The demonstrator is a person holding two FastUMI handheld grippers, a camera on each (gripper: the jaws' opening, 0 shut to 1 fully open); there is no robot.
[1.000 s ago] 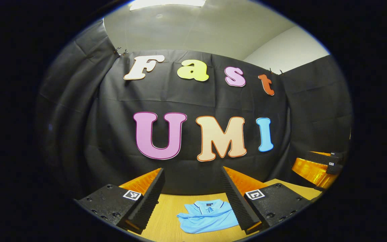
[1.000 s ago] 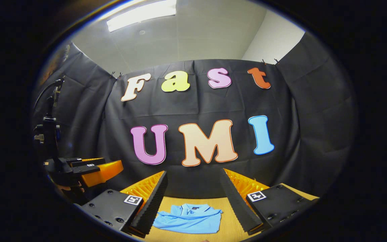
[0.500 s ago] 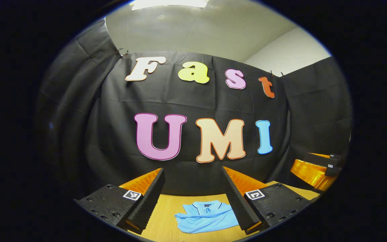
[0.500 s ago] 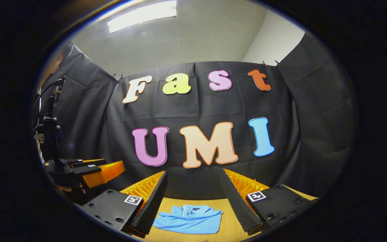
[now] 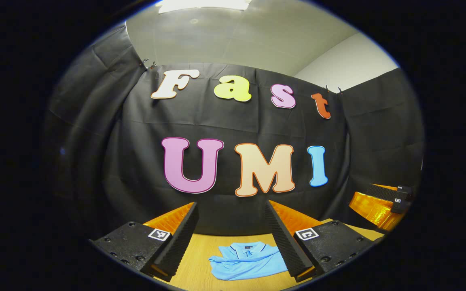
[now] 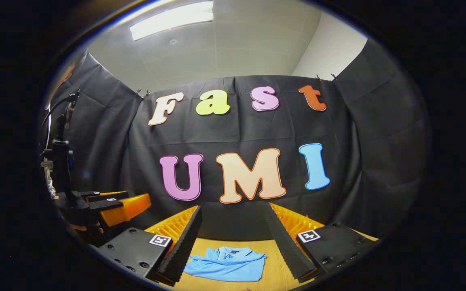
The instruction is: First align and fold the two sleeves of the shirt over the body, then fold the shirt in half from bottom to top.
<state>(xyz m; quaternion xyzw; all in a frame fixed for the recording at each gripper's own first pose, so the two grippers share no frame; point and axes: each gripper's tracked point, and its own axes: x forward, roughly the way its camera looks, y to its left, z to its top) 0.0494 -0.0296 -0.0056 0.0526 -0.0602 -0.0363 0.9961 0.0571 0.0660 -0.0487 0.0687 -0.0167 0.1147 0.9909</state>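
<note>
A light blue polo shirt (image 5: pixel 247 262) lies on the wooden table (image 5: pixel 198 252) as a compact folded bundle, collar toward the wall. My left gripper (image 5: pixel 231 206) hangs above and in front of it, open, with nothing between its fingers. In the right gripper view the same shirt (image 6: pixel 227 264) lies flat on the table (image 6: pixel 275 258), below my right gripper (image 6: pixel 233 207), which is also open and holds nothing. Each gripper also appears off to the side in the other's view: the right gripper (image 5: pixel 384 200) at the far right, the left gripper (image 6: pixel 109 206) at the far left.
The black cloth wall (image 5: pixel 233 121) stands close behind the table's far edge. A hand (image 6: pixel 83 228) holds the left gripper at the left edge of the right gripper view, with a cable and mount (image 6: pixel 61 149) rising above it.
Both views have tipped up very slightly, so the wall sits a little lower. The shirt has not moved on the table and both grippers stay open.
</note>
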